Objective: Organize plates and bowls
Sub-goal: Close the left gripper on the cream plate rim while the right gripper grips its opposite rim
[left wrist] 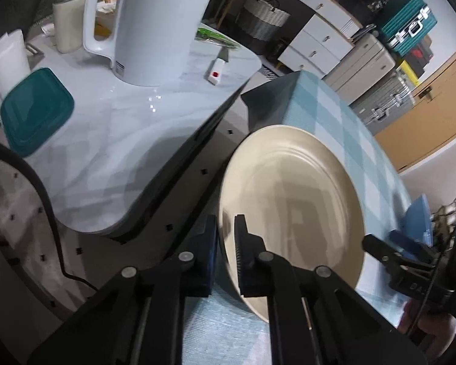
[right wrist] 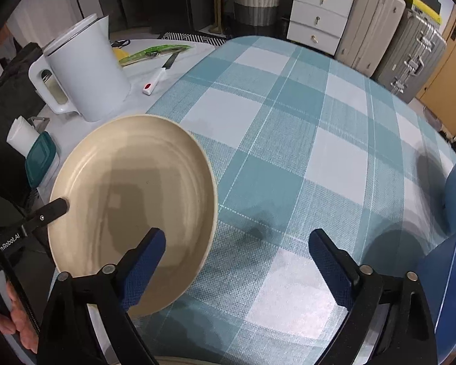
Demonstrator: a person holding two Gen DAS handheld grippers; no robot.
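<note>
Left tool clamps plate rim; right tool gapes empty — only its view shows.

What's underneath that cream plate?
The cream plate sits over the checked blue tablecloth, its left edge pinched by the left hand-held gripper. Whatever lies directly beneath its middle is covered.

A cream plate is seen on a teal-and-white checked tablecloth. A white kettle and a teal lid are seen nearby.
</note>
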